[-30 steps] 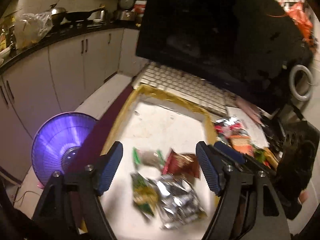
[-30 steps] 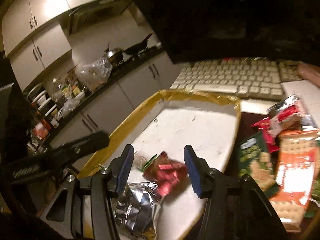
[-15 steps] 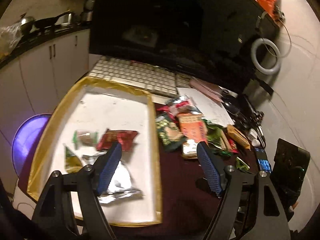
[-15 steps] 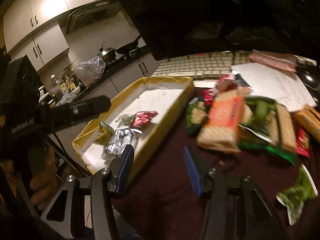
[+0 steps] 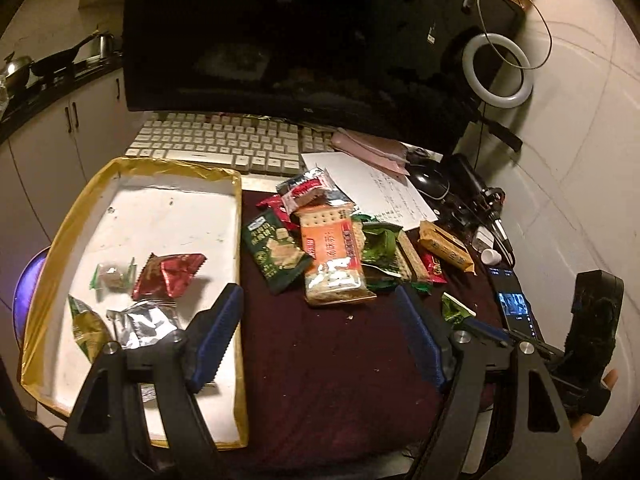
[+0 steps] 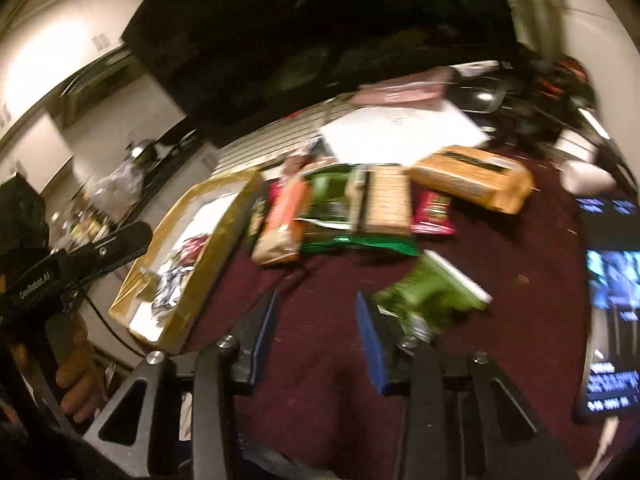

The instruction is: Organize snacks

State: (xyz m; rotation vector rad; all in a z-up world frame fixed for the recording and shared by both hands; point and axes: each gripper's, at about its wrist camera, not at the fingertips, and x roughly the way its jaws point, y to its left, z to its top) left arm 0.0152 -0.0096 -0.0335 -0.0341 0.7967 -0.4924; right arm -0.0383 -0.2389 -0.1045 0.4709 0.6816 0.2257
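A gold-rimmed white tray [image 5: 52, 248] lies at the left and holds a red packet [image 5: 170, 274], a silver packet [image 5: 146, 326] and small green-ended sweets [image 5: 112, 278]. A pile of snacks lies on the maroon cloth [image 5: 320, 360]: an orange cracker pack [image 5: 332, 256], a dark green packet [image 5: 276, 252] and a yellow bar [image 5: 446, 246]. My left gripper [image 5: 318, 336] is open and empty above the cloth. My right gripper [image 6: 316, 328] is open and empty, just left of a small green packet [image 6: 432, 292]; this view is blurred. The tray also shows in the right wrist view [image 6: 192, 264].
A dark monitor [image 5: 296, 40] and white keyboard [image 5: 224, 144] stand behind the tray. Paper [image 5: 380, 192], a mouse [image 5: 430, 182], a ring light [image 5: 498, 72] and a phone [image 5: 516, 312] lie at the right. Kitchen cabinets [image 5: 48, 136] are at the far left.
Both grippers have swung right, away from the tray and over the maroon cloth. The right gripper has dropped lower, close beside the small green packet. Both stayed open.
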